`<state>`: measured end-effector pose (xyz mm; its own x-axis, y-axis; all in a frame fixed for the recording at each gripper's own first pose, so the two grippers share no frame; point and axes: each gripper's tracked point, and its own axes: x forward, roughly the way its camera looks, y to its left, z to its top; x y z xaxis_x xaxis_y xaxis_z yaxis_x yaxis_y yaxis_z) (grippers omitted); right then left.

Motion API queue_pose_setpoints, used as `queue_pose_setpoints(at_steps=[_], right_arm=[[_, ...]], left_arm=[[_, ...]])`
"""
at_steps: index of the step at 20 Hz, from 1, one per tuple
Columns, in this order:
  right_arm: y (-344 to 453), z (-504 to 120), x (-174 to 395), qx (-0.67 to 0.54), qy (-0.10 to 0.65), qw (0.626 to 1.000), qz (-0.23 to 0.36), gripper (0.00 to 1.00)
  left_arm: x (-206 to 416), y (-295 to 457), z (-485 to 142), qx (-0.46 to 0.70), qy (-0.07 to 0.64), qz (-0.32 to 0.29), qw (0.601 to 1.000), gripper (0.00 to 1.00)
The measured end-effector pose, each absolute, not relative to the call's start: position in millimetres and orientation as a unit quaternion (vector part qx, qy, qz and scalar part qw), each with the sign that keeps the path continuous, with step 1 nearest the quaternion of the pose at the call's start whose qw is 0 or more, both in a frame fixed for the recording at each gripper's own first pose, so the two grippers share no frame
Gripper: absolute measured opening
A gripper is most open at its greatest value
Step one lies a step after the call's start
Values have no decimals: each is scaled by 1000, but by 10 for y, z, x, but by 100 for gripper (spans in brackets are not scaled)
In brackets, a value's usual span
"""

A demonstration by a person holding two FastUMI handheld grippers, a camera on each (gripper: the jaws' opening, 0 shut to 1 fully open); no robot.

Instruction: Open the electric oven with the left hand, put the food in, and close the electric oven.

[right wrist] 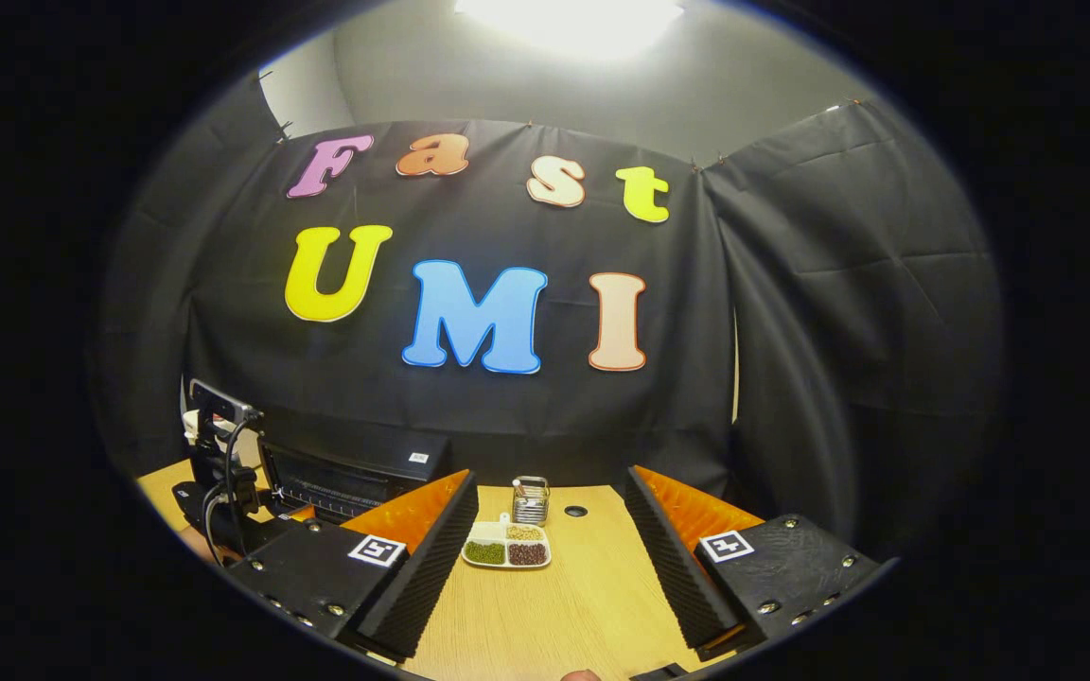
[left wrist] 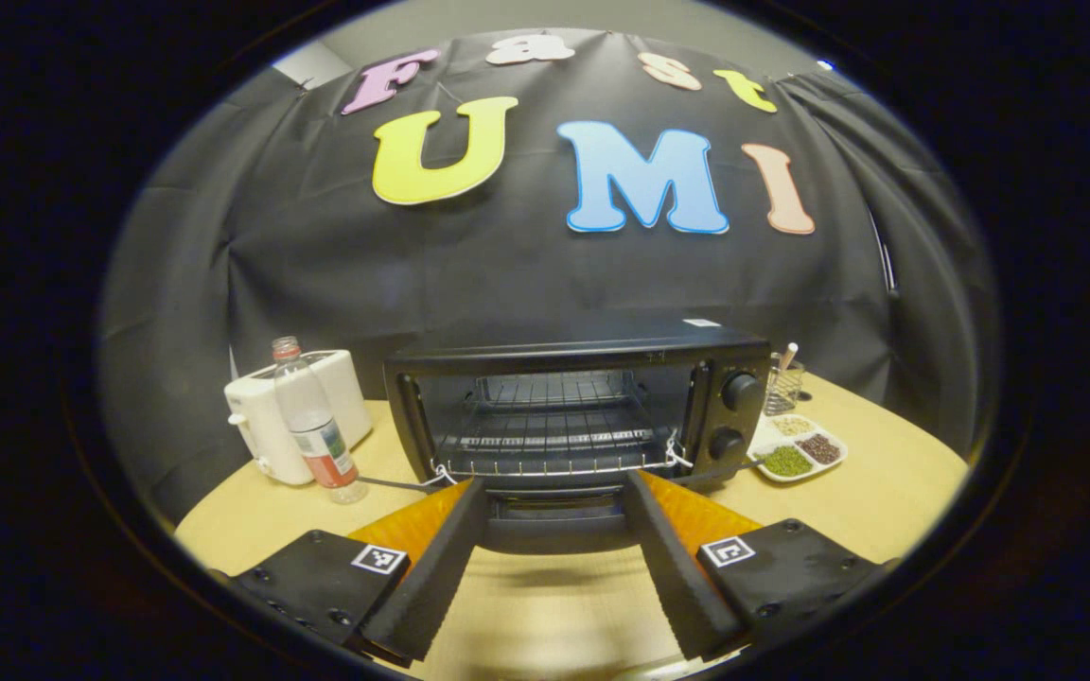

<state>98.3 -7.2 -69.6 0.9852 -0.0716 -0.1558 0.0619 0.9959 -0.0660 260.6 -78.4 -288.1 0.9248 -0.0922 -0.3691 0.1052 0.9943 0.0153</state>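
While the electric oven (left wrist: pixel 575 409) stands with its door (left wrist: pixel 554 525) dropped fully open at the middle of the left gripper view, the left gripper (left wrist: pixel 553 558) hangs just in front of it with its fingers spread wide, holding nothing, the door's front edge lying between them. Inside the oven a wire rack (left wrist: pixel 550 437) sits bare. At about 3 o'clock from the oven, just beside it on the table (left wrist: pixel 886 492), lies a divided tray of food (left wrist: pixel 796 450) with green, dark and pale portions, and a small wire cup (left wrist: pixel 782 386) stands behind it. At 9 o'clock from the oven a plastic bottle (left wrist: pixel 313 426) stands upright against a white appliance (left wrist: pixel 291 416). From the right gripper view, the right gripper (right wrist: pixel 550 577) is likewise spread and empty, with the tray (right wrist: pixel 507 547) at 12 o'clock between its fingers and well apart from them.
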Motion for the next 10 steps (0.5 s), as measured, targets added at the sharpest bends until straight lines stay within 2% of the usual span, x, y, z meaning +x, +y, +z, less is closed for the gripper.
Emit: queue_pose_setpoints(at_steps=[4,5,9,10], right_arm=[[-59,-741,918,-32,89,995,-23,97],[-62,-737,891,-34,89,995,-21,97],[-70,-751,834,-34,93,995,-16,97],[-77,-743,814,-33,92,995,-16,97]], left_arm=[[2432,-795,-3063,21,208,-51,977,100],[2390,-802,-3122,21,214,-52,975,97],[2200,-809,-3424,33,247,-52,967,100],[2176,-789,-3460,36,247,-49,967,98]])
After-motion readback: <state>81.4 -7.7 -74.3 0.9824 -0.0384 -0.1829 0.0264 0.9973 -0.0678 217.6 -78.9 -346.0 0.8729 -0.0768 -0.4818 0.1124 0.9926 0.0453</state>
